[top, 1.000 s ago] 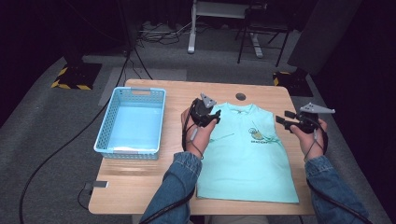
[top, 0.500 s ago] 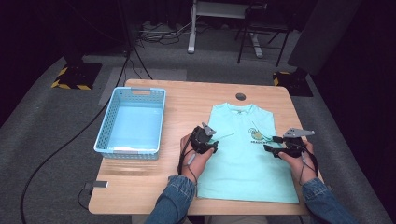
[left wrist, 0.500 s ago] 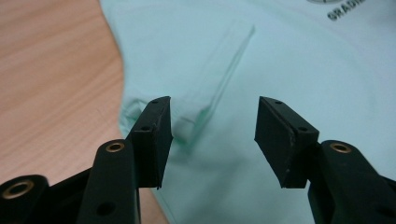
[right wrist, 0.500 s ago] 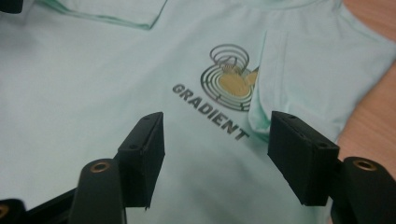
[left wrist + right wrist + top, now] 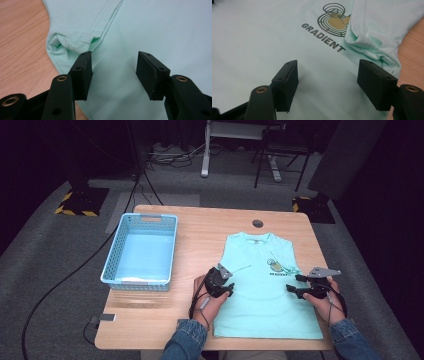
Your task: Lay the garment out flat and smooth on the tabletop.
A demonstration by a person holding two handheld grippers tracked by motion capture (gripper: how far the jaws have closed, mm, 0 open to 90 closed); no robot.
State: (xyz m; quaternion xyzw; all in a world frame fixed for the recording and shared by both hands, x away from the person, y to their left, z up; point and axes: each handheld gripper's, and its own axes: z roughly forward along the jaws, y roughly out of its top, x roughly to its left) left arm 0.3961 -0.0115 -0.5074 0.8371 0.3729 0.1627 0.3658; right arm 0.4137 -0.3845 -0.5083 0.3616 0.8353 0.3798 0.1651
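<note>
Both claws, left [image 5: 225,289] and right [image 5: 299,290], have dropped from the mint T-shirt's [image 5: 260,290] shoulders to mid-sides near the worktop's front edge, jaws wide, ready to pinch a fold

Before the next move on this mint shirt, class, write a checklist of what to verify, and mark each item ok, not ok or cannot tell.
1. Left tongs open, over the shirt near its tucked sleeve: ok.
2. Right tongs open, just below the logo: ok.
3. Both sleeves folded inward onto the body: ok.
4. Shirt body lies flat and smooth on the table: ok.
5. Basket stands apart from the shirt, at the left: ok.
6. Tongs touching the cloth: cannot tell.
</note>
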